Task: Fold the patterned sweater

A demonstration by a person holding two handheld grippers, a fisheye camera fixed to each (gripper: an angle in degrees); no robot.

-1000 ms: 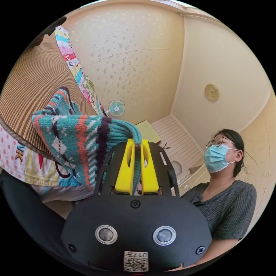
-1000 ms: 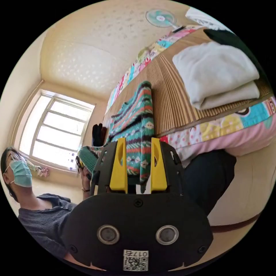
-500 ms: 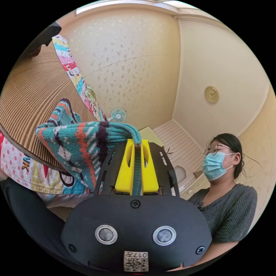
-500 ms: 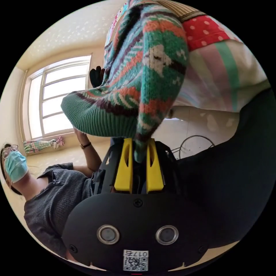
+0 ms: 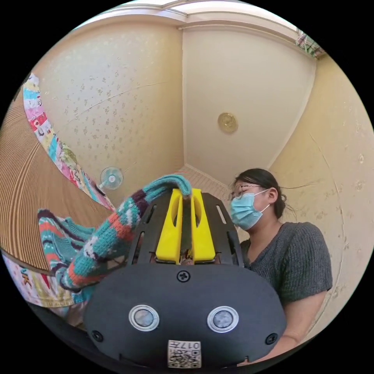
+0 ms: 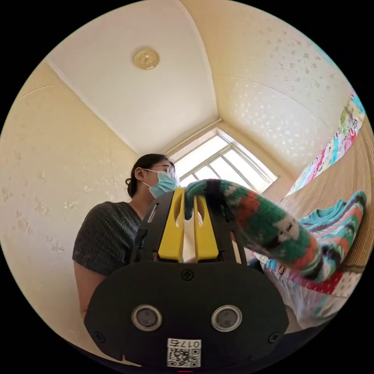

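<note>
Left claw (image 5: 186,193) and right claw (image 6: 189,193) each pinch a sweater (image 6: 272,233) edge, lifted off the bed (image 5: 23,187).

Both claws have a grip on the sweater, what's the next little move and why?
Probably lift both claws and carry the pinched ends over the mat. The left claw and right claw each pinch a ribbed edge of the sweater, while the rest lies on the mat at the bed's edge.
</note>
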